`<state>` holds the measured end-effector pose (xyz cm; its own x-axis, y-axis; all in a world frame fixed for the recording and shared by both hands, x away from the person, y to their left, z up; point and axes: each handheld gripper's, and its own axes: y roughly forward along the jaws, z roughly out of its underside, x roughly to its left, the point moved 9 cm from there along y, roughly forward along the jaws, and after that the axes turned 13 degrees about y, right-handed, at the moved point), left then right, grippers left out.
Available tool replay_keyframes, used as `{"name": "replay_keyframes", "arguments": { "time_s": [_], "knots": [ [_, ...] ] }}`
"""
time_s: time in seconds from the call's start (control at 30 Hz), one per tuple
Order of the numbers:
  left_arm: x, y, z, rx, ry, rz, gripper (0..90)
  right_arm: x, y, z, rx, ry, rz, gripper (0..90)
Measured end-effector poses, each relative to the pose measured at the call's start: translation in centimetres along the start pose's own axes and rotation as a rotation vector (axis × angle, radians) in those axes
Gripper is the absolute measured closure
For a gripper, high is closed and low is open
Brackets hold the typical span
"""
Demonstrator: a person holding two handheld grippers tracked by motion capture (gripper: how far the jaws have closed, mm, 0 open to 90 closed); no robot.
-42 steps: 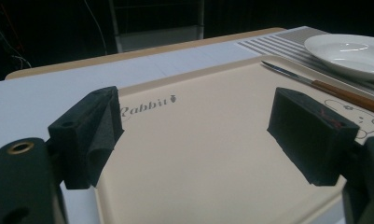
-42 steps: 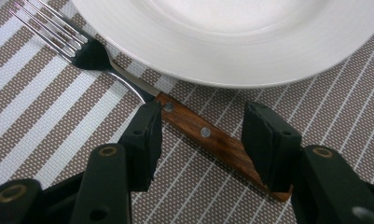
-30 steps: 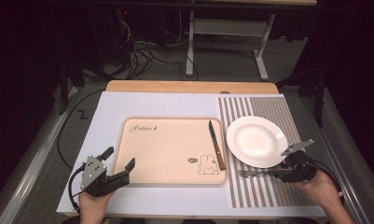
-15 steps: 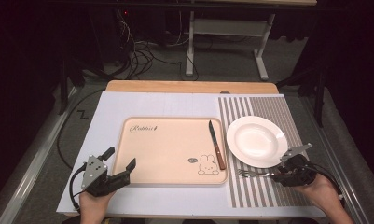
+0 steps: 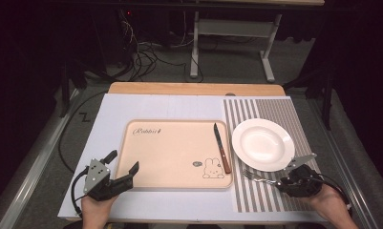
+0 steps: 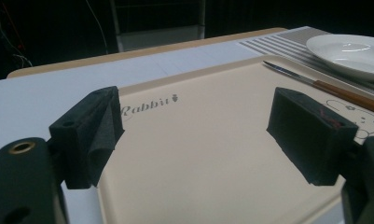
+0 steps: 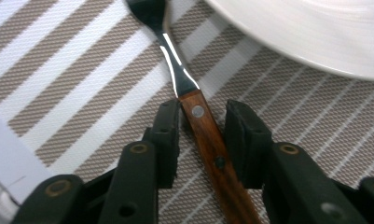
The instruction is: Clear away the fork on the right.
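Observation:
A fork (image 5: pixel 258 177) with a wooden handle lies on the striped placemat (image 5: pixel 275 107), just in front of the white plate (image 5: pixel 262 144). My right gripper (image 5: pixel 285 181) is low over the mat with the fork handle (image 7: pixel 208 135) between its jaws. They have just been closing; a small gap still shows beside the right pad (image 7: pixel 243 135). A wooden-handled knife (image 5: pixel 221 148) lies on the beige tray (image 5: pixel 175 152) along its right side. My left gripper (image 5: pixel 123 161) hovers wide open at the tray's near left corner, holding nothing.
The tray (image 6: pixel 212 154) sits on a white board in the middle of the table, with a rabbit print near the knife (image 6: pixel 324 86). The plate (image 7: pixel 306 28) lies close beyond the fork tines. The table's front edge is just behind both hands.
The right gripper's jaws have narrowed around the fork handle and the hand has settled slightly lower. The left gripper, knife, plate and tray have not moved.

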<state>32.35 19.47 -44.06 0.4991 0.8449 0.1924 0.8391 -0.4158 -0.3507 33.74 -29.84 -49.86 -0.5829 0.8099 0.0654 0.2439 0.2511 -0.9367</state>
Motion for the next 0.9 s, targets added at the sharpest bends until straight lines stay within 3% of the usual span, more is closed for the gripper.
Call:
{"name": "replay_keyframes", "arguments": {
  "time_s": [0.23, 0.5, 0.77, 0.9],
  "knots": [
    [0.0, 0.0, 0.0, 0.0, 0.0, 0.0, 18.7, 1.3, 0.2, -0.1, -0.002, -0.063, -0.015, 77.1],
    [0.2, -0.1, 0.0, -0.005, -0.006, -0.007, 18.8, 2.4, 0.4, -0.5, -0.005, -0.107, -0.033, 78.6],
    [0.2, -0.1, 0.0, -0.002, -0.006, -0.005, 18.9, 2.9, 0.6, -0.8, -0.024, -0.087, -0.058, 78.9],
    [0.2, 0.0, 0.1, -0.001, -0.005, -0.003, 18.8, 3.4, 0.3, -1.3, -0.061, -0.084, -0.084, 78.9]
  ]
}}
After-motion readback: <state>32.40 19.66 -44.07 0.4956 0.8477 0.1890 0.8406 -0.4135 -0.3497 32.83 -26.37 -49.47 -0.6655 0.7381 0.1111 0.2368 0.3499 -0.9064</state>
